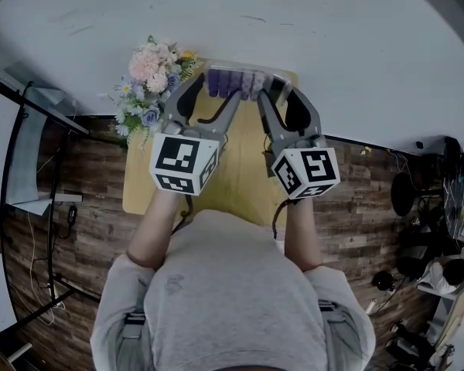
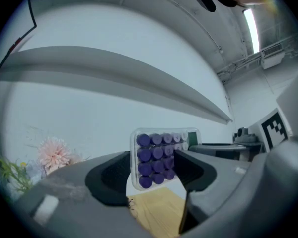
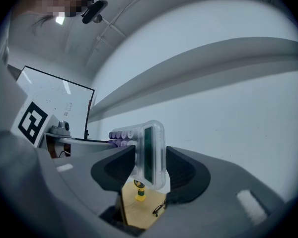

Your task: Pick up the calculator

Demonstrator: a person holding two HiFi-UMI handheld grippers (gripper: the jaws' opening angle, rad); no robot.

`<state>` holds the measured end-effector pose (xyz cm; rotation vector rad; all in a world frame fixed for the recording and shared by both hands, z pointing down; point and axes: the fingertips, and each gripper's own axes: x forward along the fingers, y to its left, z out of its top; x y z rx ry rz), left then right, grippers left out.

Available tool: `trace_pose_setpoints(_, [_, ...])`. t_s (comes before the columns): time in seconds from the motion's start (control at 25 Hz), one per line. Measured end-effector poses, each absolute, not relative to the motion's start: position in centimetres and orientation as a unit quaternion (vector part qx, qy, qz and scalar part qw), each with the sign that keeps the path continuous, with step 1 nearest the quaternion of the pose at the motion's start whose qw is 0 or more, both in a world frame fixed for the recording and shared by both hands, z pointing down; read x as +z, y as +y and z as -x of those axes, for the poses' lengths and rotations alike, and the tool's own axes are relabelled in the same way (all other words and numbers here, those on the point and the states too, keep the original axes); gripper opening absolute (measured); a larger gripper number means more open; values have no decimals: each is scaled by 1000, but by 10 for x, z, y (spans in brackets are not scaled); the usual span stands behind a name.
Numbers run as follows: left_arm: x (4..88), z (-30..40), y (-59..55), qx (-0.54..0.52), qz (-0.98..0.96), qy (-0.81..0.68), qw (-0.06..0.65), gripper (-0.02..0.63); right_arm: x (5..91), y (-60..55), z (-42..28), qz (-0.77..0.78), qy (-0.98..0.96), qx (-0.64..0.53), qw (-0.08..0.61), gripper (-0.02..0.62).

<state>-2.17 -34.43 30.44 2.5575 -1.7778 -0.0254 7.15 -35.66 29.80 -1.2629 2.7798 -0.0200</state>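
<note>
2 grey plastic grippers, left (image 1: 220, 83) and right (image 1: 272, 87), each pinch 1 end of the 1 calculator (image 1: 236, 81), which hangs in the air above 1 pale wooden table (image 1: 240, 175). Its rounded case is clear plastic, with round purple keys and a dark green display. 1 pink-and-blue bouquet (image 1: 151, 83) stands beyond the table's left corner.
</note>
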Motion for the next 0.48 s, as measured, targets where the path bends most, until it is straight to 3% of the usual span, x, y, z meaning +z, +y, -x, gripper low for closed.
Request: trace_pose_setpoints(0.48, [274, 17, -329, -21, -819, -572, -34, 281, 270, -340, -76, 412, 908, 28, 73, 189])
